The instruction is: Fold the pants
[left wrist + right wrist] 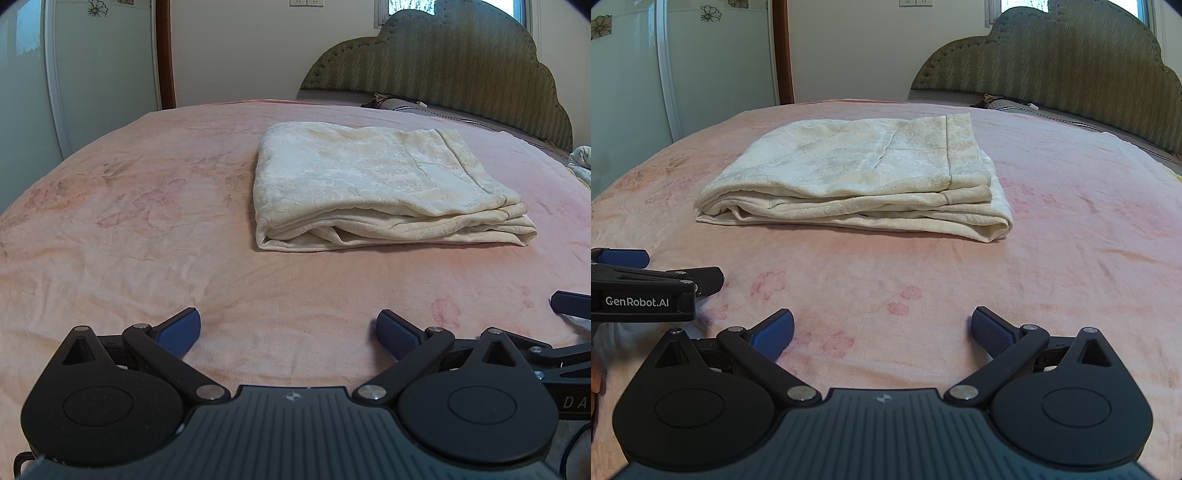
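Observation:
Cream patterned pants lie folded into a flat, layered rectangle on the pink bed cover. They also show in the right wrist view. My left gripper is open and empty, low over the cover, well short of the pants. My right gripper is open and empty too, just as far back. The left gripper's body shows at the left edge of the right wrist view; a blue fingertip of the right gripper shows at the right edge of the left wrist view.
A green padded headboard stands at the far right with pillows below it. A white wardrobe and a brown door frame are beyond the bed on the left. Another pale cloth lies at the right edge.

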